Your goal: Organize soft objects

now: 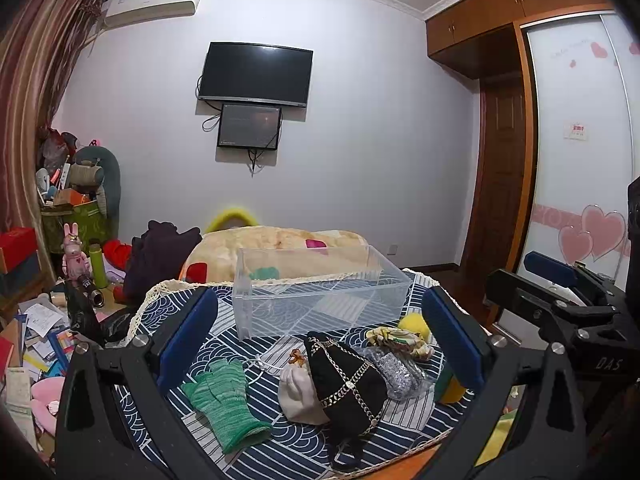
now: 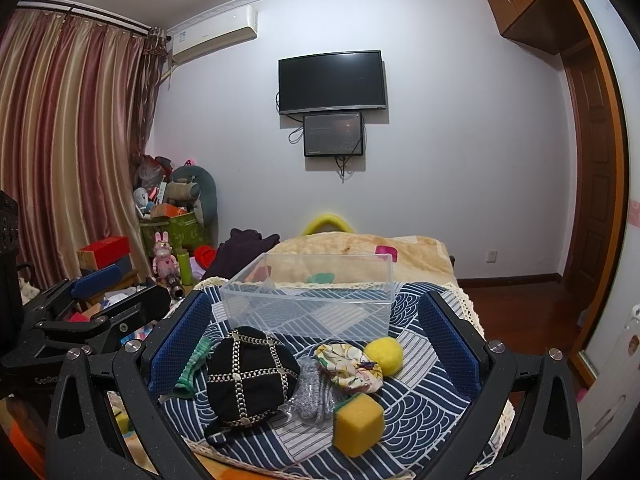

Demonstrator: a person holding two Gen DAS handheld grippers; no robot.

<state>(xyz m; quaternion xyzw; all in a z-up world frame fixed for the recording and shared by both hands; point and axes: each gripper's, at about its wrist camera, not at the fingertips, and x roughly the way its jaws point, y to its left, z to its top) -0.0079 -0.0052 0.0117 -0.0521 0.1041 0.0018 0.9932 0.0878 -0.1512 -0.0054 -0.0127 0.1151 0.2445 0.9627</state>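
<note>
Ahead of both sets of jaws, a clear bin (image 1: 316, 296) stood on the patterned cloth (image 2: 416, 404). Both the left gripper (image 1: 320, 332) and right gripper (image 2: 316, 344) were spread wide, holding nothing. Between the left jaws lay a green glove (image 1: 224, 400), white pouch (image 1: 298, 392) and black cap (image 1: 348, 380). Between the right jaws sat a yellow sponge (image 2: 358, 424), yellow ball (image 2: 385, 354) and floral scrunchie (image 2: 348, 366), with the cap blocking the glove.

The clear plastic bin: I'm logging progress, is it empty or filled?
Empty: through the clear plastic bin only the patterned cloth shows; the soft items lie outside.
</note>
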